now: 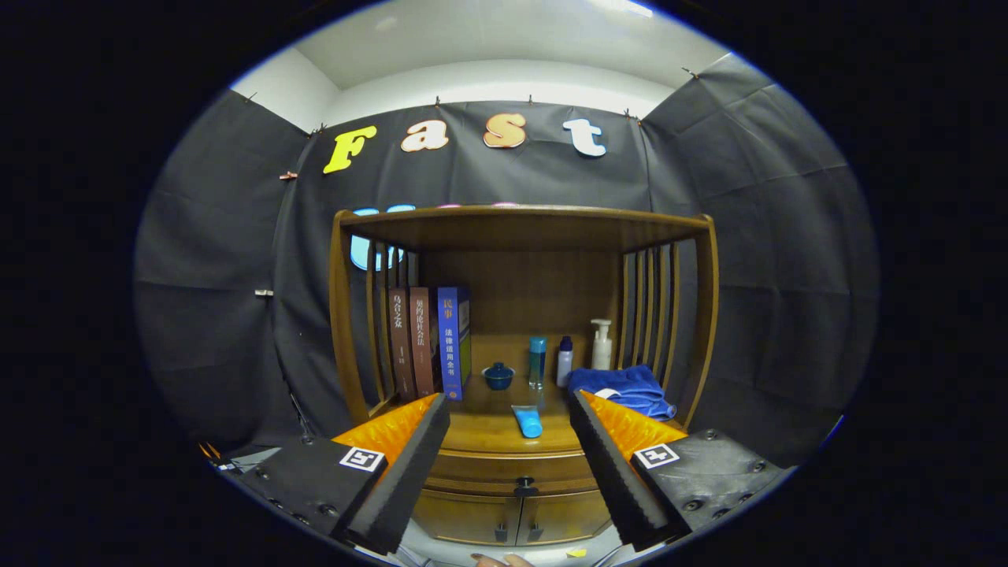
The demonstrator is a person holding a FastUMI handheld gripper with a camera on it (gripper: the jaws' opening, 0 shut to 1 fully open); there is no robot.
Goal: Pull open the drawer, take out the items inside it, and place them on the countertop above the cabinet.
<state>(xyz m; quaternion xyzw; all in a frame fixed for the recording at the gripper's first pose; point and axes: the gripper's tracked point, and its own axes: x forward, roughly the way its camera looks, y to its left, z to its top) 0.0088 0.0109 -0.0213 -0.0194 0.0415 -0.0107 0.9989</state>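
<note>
we find the gripper (510,465) held back from the wooden cabinet (524,346), its fingers (402,465) spread wide with nothing between them.

left to right on the tabletop (488,433): three upright books (429,342) against the left slats; a small blue lidded cup (498,376); a tall teal bottle (537,362); a small white bottle with a dark cap (565,362); a white pump bottle (602,345) at the rear; a folded blue towel (626,390) by the right slats. nearer the front edge lies a blue tube (528,421) on its side, its long axis running front to back, rounded end toward us.

the drawer (504,471) sits just under the tabletop and appears pushed in, front flush, its dark knob (524,488) centred and pointing out toward the fingers. the drawer's long axis runs left to right; it would travel straight toward us. two small doors (516,520) sit below it. part of a hand (500,560) shows under the gripper.

in our judgement this scene fits two stages alike: a shut drawer with items yet inside, or a drawer closed again with its contents already among the things on the tabletop. we cannot see inside, so we cannot settle which. should the drawer need opening, the fingers would have to come down, centre on the knob, pinch it and draw straight back.
</note>
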